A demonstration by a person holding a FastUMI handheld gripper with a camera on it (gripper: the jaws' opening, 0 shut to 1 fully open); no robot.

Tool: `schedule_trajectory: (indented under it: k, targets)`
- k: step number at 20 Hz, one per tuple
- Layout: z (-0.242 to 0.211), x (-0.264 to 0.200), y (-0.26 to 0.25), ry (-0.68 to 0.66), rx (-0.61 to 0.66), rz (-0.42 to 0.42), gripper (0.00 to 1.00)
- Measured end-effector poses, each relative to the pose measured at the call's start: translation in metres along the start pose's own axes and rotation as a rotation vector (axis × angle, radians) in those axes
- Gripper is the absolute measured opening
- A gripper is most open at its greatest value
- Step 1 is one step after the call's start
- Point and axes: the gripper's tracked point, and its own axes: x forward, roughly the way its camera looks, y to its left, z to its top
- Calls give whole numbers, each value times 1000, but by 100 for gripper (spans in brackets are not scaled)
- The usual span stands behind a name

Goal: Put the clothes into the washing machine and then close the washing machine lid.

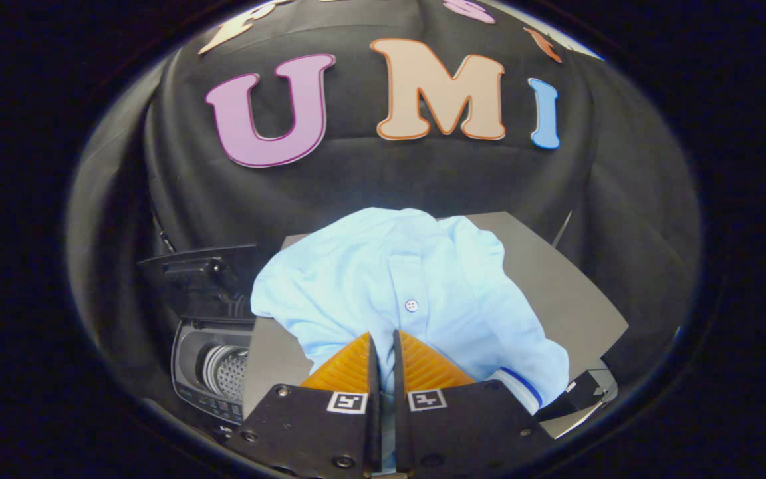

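Gripper (383,342) pinched on the shirt (389,286)

Fingers nearly together, shirt fabric between them; the shirt lies on the grey table (556,279), its lower hem hidden. The washing machine (213,369), lid (200,276) up, stands left of the shirt, partly cut off.

Shirt (383,279) pale blue, white button, cuff banded white and dark blue. Table (556,279) grey. Washing machine (213,359) dark grey, drum silvery, perforated.

We see a soft matt cloth shirt (396,279) on a smooth matt table (556,279); beside the table, a perforated shiny metal drum (227,372).
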Motion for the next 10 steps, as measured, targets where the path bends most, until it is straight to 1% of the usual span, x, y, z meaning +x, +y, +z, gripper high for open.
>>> schedule_trajectory:
  k: [6, 10]
  targets:
    - [-5, -6, 123, -34, -100, 142, 8]
    - [-47, 7, 211, 24, -161, 252, 8]
